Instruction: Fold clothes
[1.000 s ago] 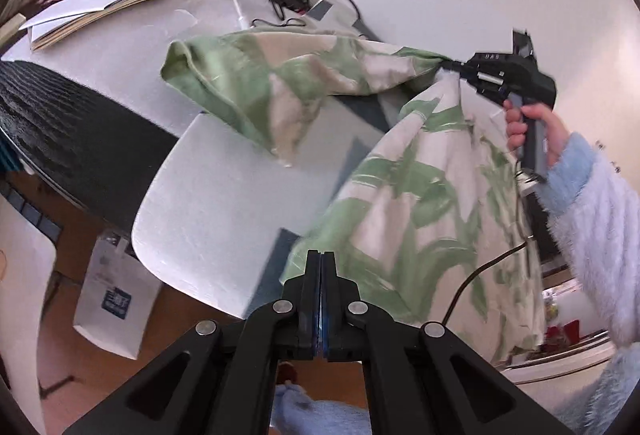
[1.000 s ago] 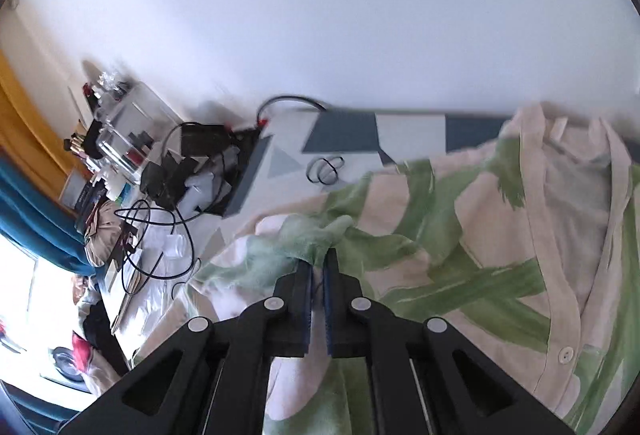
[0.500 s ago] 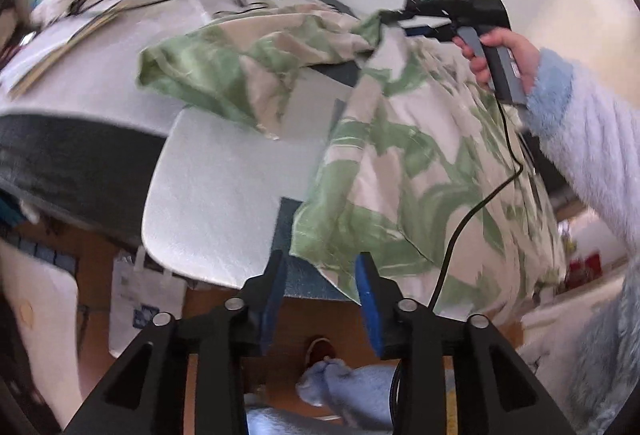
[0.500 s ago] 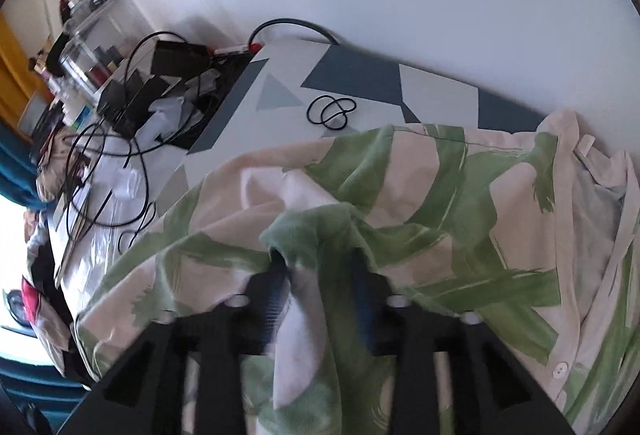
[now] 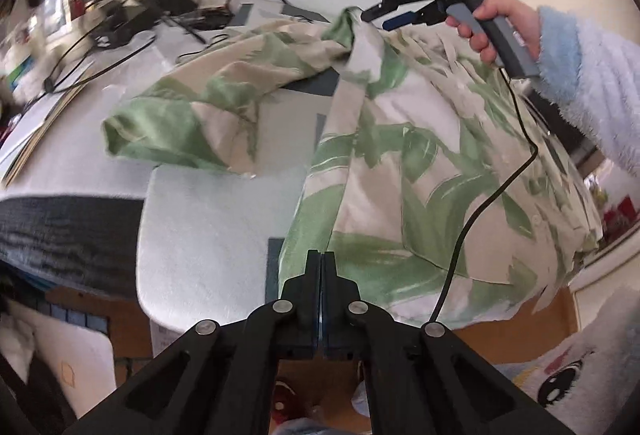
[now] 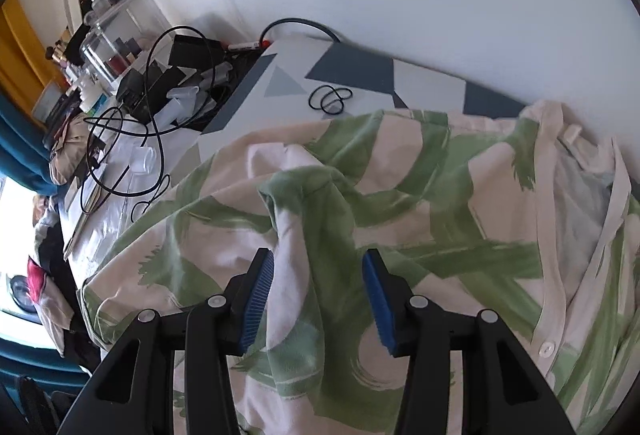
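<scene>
A: Left gripper (image 5: 321, 267) status?

B: Jaws pressed together at the shirt (image 5: 400, 171) hem, near edge of the table (image 5: 192, 235). Can't tell if any fabric is caught in there.

A: And the right gripper (image 6: 318, 291)?

B: Spread apart, has just been opening. Ridge of shirt fabric standing up between the blue pads (image 6: 258, 295), not pinched. Held by a hand (image 5: 496, 27) in a fluffy blue sleeve (image 5: 588, 83).

A: Shirt location?

B: Green leaf print, draped across the table's near right part, hem hanging over the near edge. One sleeve flopped out left. Cables (image 6: 132, 139) and clutter piled at the far left corner.
</scene>
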`<state>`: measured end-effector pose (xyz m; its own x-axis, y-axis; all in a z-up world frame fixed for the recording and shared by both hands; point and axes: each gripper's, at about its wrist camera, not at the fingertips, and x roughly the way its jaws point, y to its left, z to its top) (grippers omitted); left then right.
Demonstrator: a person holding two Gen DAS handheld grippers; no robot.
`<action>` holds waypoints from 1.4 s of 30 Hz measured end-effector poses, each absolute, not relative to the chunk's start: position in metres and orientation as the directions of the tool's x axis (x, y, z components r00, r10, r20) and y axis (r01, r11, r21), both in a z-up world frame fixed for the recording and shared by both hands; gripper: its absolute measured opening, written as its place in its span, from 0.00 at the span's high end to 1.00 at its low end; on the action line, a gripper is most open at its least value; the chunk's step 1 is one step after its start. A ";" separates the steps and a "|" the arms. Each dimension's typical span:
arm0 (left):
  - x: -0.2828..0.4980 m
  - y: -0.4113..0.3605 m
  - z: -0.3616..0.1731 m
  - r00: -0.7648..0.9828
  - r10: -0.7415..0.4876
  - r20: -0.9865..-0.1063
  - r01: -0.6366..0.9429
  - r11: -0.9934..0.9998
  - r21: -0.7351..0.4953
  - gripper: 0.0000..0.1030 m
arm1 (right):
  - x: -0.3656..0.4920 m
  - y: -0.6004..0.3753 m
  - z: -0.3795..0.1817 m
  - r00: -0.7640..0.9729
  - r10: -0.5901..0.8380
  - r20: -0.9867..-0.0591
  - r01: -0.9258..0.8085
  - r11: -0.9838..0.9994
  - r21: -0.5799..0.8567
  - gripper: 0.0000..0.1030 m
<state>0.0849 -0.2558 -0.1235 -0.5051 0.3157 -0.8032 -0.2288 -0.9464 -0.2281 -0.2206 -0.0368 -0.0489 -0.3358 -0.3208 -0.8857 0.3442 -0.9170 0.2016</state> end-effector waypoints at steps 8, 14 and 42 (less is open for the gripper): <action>0.100 -0.274 -0.129 -0.492 0.329 -0.806 -0.155 -0.944 -0.291 1.00 | -0.242 -0.077 -0.079 -0.296 -0.182 -0.938 0.344 -0.936 0.073 0.52; 0.087 -0.265 -0.121 -0.484 0.376 -0.790 -0.242 -0.925 -0.292 0.53 | -0.233 -0.081 -0.078 -0.285 -0.200 -0.937 0.370 -0.925 0.085 0.52; 0.125 -0.271 -0.128 -0.480 0.393 -0.785 -0.179 -0.919 -0.350 0.97 | -0.224 -0.094 -0.088 -0.247 -0.143 -0.958 0.482 -0.876 0.006 0.74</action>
<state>0.1250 -0.2715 -0.1279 -0.4798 0.3925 -0.7847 -0.1794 -0.9193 -0.3502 -0.2240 -0.0943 -0.0876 -0.2475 -0.1428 -0.9583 0.4821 -0.8761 0.0060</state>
